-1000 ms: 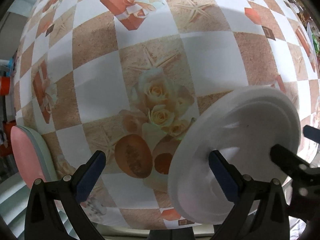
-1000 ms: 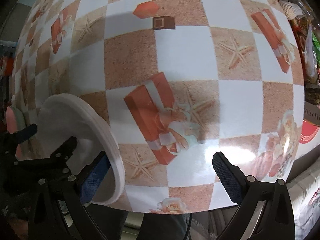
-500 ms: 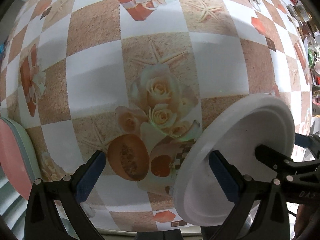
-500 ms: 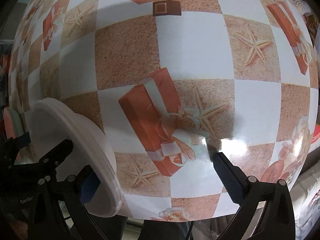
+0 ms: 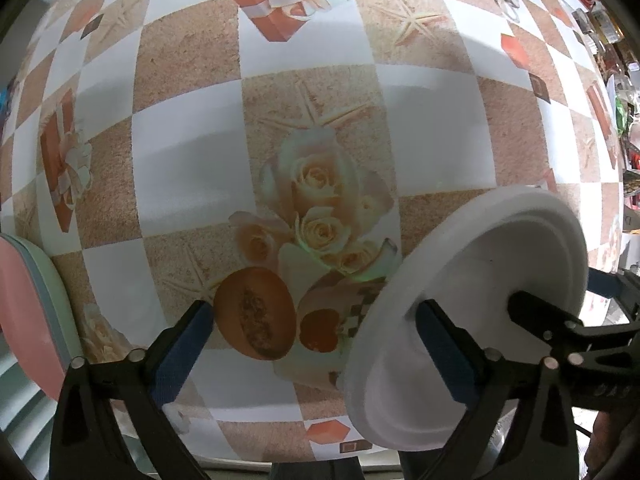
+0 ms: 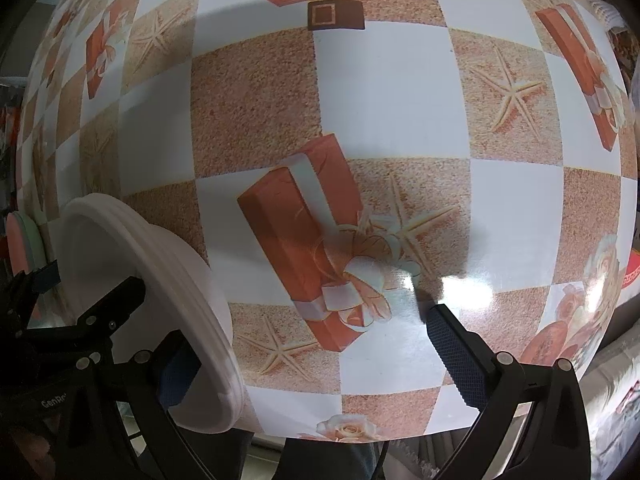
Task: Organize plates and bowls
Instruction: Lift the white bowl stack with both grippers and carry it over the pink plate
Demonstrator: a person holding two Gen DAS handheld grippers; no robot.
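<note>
Flanking white plate: pink-green dishes at tablecloth edge.

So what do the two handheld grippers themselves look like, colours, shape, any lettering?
Both the left gripper and the right gripper are black plastic: two angled, strut-like fingers dotted with silver screw heads, tipped by dark blue textured pads. Small white lettering marks the left gripper's body, only partly readable.

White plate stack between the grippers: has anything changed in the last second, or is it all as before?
The left gripper has just been closing its jaws a little; only the white plate stack's rim lies between them, unpinched. The right gripper has sunk slightly toward the tablecloth, whose print looks larger. Unchanged: stack tilted on edge between the grippers' inner fingers, both grippers open, pink plate at left.
</note>
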